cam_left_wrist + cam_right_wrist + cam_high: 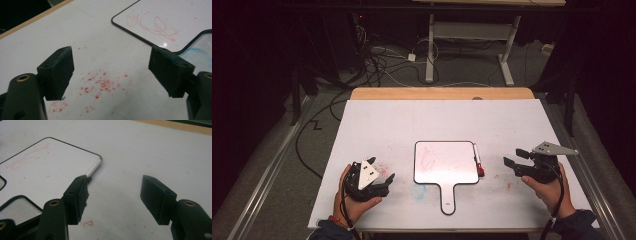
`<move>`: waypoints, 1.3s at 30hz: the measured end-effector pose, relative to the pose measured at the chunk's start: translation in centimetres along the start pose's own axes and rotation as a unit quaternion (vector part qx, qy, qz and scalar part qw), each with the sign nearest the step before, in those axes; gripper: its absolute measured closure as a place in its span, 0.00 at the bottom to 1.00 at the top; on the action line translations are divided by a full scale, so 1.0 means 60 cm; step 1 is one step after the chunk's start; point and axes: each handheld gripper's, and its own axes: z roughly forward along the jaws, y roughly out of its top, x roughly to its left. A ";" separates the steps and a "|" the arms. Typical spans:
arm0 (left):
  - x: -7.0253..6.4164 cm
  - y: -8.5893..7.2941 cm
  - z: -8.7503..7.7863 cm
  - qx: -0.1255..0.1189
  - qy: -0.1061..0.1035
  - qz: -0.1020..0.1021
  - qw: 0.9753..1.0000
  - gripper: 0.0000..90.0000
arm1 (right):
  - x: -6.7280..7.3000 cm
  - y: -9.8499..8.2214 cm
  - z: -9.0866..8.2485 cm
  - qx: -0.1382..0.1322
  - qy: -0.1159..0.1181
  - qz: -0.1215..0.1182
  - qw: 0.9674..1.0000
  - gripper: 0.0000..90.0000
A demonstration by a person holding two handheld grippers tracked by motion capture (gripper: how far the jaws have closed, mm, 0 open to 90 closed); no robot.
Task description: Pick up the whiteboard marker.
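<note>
Red-capped marker point(477, 161) left of right tool point(514, 157)

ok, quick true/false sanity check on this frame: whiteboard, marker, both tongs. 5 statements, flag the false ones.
1. The small whiteboard has red scribbles on it. True.
2. The marker lies along the board's left edge. False: in the high view it lies along the right edge, red cap toward the person.
3. The right tongs are clamped on the marker. False: the jaws stand apart with nothing between them, beside the marker.
4. The left tongs are open and hold nothing. True.
5. The board's handle points toward the far edge of the table. False: it points toward the person.
</note>
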 end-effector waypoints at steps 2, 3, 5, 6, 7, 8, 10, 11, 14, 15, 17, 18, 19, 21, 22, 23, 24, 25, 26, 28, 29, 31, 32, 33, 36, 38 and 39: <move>-0.001 0.000 0.000 0.000 -0.001 0.002 1.000 0.22 | 0.001 0.007 0.006 0.002 0.004 0.004 1.000 0.47; -0.001 0.000 0.000 0.001 -0.001 0.004 1.000 0.22 | 0.002 0.011 0.009 0.002 0.006 0.003 1.000 0.48; -0.001 0.000 0.001 0.003 -0.002 0.004 1.000 0.22 | 0.005 0.018 0.018 0.008 0.009 0.002 1.000 0.50; -0.001 0.000 0.001 0.003 -0.002 0.005 1.000 0.22 | 0.007 0.021 0.022 0.009 0.010 0.002 1.000 0.50; -0.001 0.000 0.001 0.003 -0.002 0.005 1.000 0.22 | 0.009 0.024 0.027 0.012 0.014 0.003 1.000 0.51; -0.001 0.000 0.002 0.003 -0.003 0.004 1.000 0.22 | 0.011 0.027 0.032 0.016 0.018 0.002 1.000 0.52; -0.001 -0.001 0.001 0.003 -0.003 0.004 1.000 0.22 | 0.016 0.032 0.043 0.024 0.021 0.000 0.999 0.55; -0.001 -0.001 0.002 0.003 -0.004 0.004 1.000 0.22 | 0.019 0.035 0.050 0.029 0.026 -0.001 0.999 0.56; -0.001 -0.001 0.002 0.003 -0.004 0.004 1.000 0.22 | 0.026 0.044 0.074 0.049 0.032 0.001 0.998 0.61; -0.002 -0.001 0.002 0.004 -0.004 0.005 1.000 0.22 | 0.029 0.047 0.082 0.054 0.034 0.001 0.998 0.62; -0.002 -0.001 0.002 0.004 -0.004 0.005 1.000 0.22 | 0.035 0.051 0.100 0.069 0.035 0.000 0.997 0.63; -0.002 -0.001 0.002 0.005 -0.004 0.005 1.000 0.22 | 0.036 0.052 0.110 0.072 0.039 0.005 0.997 0.64; -0.002 -0.001 0.003 0.005 -0.004 0.005 1.000 0.22 | 0.038 0.054 0.118 0.079 0.043 0.006 0.996 0.66; -0.002 -0.001 0.003 0.005 -0.005 0.005 1.000 0.22 | 0.042 0.056 0.134 0.088 0.041 0.006 0.995 0.67; -0.002 -0.001 0.004 0.006 -0.005 0.005 1.000 0.22 | 0.043 0.057 0.142 0.091 0.041 0.010 0.995 0.68; -0.002 -0.001 0.004 0.006 -0.005 0.005 1.000 0.22 | 0.044 0.058 0.148 0.096 0.041 0.014 0.994 0.67; -0.002 -0.001 0.003 0.005 -0.006 0.005 1.000 0.22 | 0.046 0.059 0.155 0.100 0.040 0.017 0.994 0.68; -0.002 -0.001 0.003 0.005 -0.006 0.006 1.000 0.22 | 0.046 0.059 0.161 0.102 0.039 0.020 0.994 0.69; -0.002 -0.001 0.003 0.005 -0.006 0.006 1.000 0.22 | 0.046 0.059 0.167 0.106 0.041 0.023 0.993 0.70; -0.002 -0.002 0.003 0.006 -0.006 0.005 1.000 0.22 | 0.050 0.057 0.178 0.119 0.040 0.025 0.992 0.70; -0.002 -0.002 0.003 0.007 -0.006 0.005 1.000 0.22 | 0.051 0.056 0.181 0.122 0.042 0.027 0.991 0.71; -0.002 -0.002 0.003 0.007 -0.006 0.005 1.000 0.22 | 0.053 0.054 0.188 0.130 0.045 0.029 0.990 0.72; -0.001 -0.003 0.003 0.007 -0.006 0.004 1.000 0.22 | 0.054 0.053 0.190 0.134 0.045 0.030 0.989 0.73; -0.001 -0.003 0.003 0.007 -0.006 0.005 1.000 0.22 | 0.055 0.051 0.193 0.137 0.046 0.029 0.989 0.74; -0.001 -0.003 0.003 0.010 -0.007 0.006 1.000 0.22 | 0.053 0.049 0.196 0.139 0.048 0.036 0.988 0.76; -0.002 -0.003 0.004 0.010 -0.007 0.005 1.000 0.22 | 0.052 0.049 0.195 0.140 0.048 0.035 0.988 0.77; -0.003 -0.003 0.004 0.010 -0.008 0.006 1.000 0.22 | 0.051 0.049 0.195 0.140 0.048 0.035 0.988 0.78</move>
